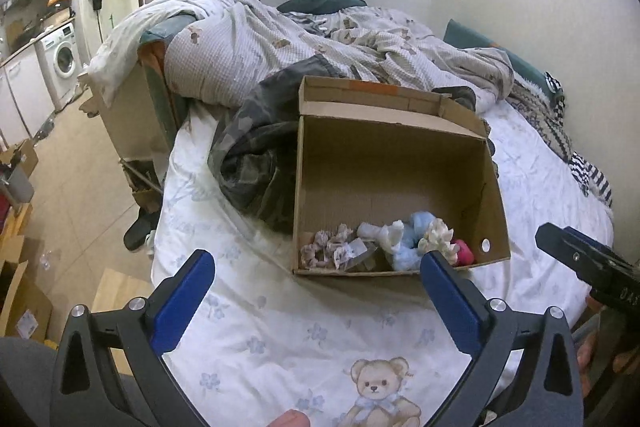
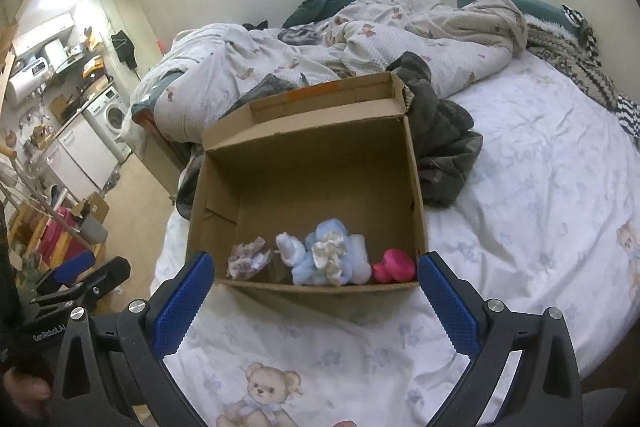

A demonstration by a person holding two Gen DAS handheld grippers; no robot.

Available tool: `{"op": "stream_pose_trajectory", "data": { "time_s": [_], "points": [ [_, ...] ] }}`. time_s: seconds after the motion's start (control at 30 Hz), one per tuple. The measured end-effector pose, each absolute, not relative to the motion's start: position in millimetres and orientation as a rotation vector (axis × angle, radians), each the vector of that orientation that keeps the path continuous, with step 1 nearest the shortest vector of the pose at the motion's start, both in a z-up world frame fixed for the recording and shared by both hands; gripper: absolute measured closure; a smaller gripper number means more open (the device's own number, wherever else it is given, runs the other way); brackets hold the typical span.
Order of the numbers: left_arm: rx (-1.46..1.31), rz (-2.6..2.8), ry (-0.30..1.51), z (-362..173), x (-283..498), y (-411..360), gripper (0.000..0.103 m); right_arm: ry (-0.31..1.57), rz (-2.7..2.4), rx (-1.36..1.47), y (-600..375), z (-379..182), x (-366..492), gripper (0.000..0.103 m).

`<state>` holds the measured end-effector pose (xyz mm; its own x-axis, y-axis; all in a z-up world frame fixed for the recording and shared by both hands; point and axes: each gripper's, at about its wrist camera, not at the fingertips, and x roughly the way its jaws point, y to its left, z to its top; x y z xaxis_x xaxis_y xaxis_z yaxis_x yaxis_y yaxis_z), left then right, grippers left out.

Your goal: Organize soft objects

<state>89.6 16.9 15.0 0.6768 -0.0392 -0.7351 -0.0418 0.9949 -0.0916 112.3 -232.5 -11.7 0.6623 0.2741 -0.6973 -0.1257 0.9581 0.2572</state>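
An open cardboard box (image 1: 400, 163) (image 2: 312, 163) stands on the bed. Along its near wall lie several soft items: a grey-beige scrunchie (image 1: 328, 247) (image 2: 246, 259), a light blue plush (image 1: 408, 239) (image 2: 332, 251), a cream ruffled piece (image 1: 438, 235) (image 2: 330, 253) and a pink toy (image 1: 464, 251) (image 2: 394, 266). My left gripper (image 1: 316, 279) is open and empty, just in front of the box. My right gripper (image 2: 314, 277) is open and empty, also at the box's near edge; it shows at the right edge of the left wrist view (image 1: 580, 259).
A white bear-print sheet (image 1: 320, 339) (image 2: 520, 207) covers the bed. A crumpled duvet (image 1: 280, 39) (image 2: 360, 39) and dark camouflage clothing (image 1: 256, 147) (image 2: 440, 131) lie behind the box. Striped knitwear (image 1: 560, 131) lies at the right. Floor with boxes and a washing machine (image 1: 64, 59) lies left.
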Motion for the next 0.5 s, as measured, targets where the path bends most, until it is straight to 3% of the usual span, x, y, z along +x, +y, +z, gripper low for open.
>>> {"op": "stream_pose_trajectory", "data": {
  "time_s": [0.5],
  "points": [
    [-0.063, 0.010, 0.818, 5.8, 87.3, 12.4, 0.001, 0.806, 0.199, 0.163, -221.7, -27.0, 104.8, 0.000]
  ]
}}
